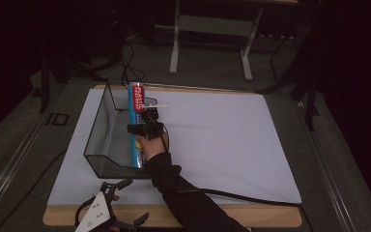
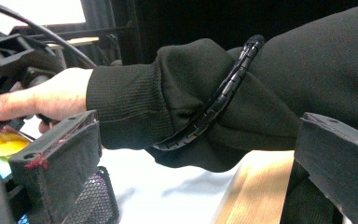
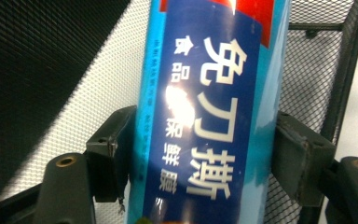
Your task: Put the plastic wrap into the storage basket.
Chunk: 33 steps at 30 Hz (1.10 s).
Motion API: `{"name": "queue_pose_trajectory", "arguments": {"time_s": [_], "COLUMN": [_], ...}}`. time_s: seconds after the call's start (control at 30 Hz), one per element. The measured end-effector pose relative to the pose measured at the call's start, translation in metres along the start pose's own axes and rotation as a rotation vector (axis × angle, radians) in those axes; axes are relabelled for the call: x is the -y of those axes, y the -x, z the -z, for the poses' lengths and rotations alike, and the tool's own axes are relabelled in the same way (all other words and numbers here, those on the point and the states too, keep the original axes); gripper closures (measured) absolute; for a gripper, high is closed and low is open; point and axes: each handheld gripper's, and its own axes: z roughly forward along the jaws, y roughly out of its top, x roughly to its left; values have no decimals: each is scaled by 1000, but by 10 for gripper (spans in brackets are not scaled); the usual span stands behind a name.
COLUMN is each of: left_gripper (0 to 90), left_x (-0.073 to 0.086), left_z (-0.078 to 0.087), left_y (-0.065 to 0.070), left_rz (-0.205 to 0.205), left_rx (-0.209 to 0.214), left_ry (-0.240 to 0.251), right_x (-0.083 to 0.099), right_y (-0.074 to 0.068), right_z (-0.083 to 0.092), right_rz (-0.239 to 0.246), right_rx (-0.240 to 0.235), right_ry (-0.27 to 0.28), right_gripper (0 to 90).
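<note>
One long blue tube-shaped pack [image 1: 136, 123] with a red end and printed white characters lies in one black wire-mesh basket [image 1: 96, 140], along the basket's right wall, its red end at the far side. The basket sits on one white sheet [image 1: 222, 140] that covers most of the wooden bench [image 1: 280, 217].

Two grippers are in play. The right gripper [image 1: 147, 129] reaches over the basket's right wall, and its two black fingers [image 3: 303, 154] are clamped on the pack's sides. The left gripper [image 1: 118, 203], with its grey three-cornered plate, hangs at the near left edge of the bench, its fingers [image 2: 60, 168] spread apart with nothing between them.

The high view gives the whole layout: basket left of centre, and grey frame legs [image 1: 174, 43] on the floor beyond the bench. The right gripper view adds the glossy, glare-streaked wrap of the pack [image 3: 209, 112] and the fine mesh weave [image 3: 317, 60] behind it. The left gripper view shows the person's ribbed dark sleeve [image 2: 168, 98] crossed by a segmented black cable [image 2: 223, 93], and the hand [image 2: 42, 98] on the right gripper's handle.
</note>
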Motion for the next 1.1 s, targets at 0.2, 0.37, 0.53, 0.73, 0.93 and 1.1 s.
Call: {"name": "queue_pose_trajectory", "arguments": {"time_s": [0.2,0.37,0.53,0.73,0.93,1.1], "left_gripper": [12,12,12,12,12,12], "left_x": [0,0,0,0,1,1], "left_z": [-1,-1,-1,-1,-2,-3], "left_y": [0,1,1,0,0,0], "left_rz": [4,-1,-1,1,4,4], "left_rx": [1,1,0,0,3,4], "left_ry": [-1,-1,-1,-1,-2,-3], "right_x": [-6,-7,-10,-17,-20,-25], "right_y": [3,3,4,9,18,24], "right_z": [4,6,8,12,21,37], "right_rz": [61,81,109,145,221,278], "right_rx": [39,35,26,-13,-9,-9], "right_ry": [6,-4,-22,-60,-82,-28], "right_gripper": [266,264,257,157,121,129]}}
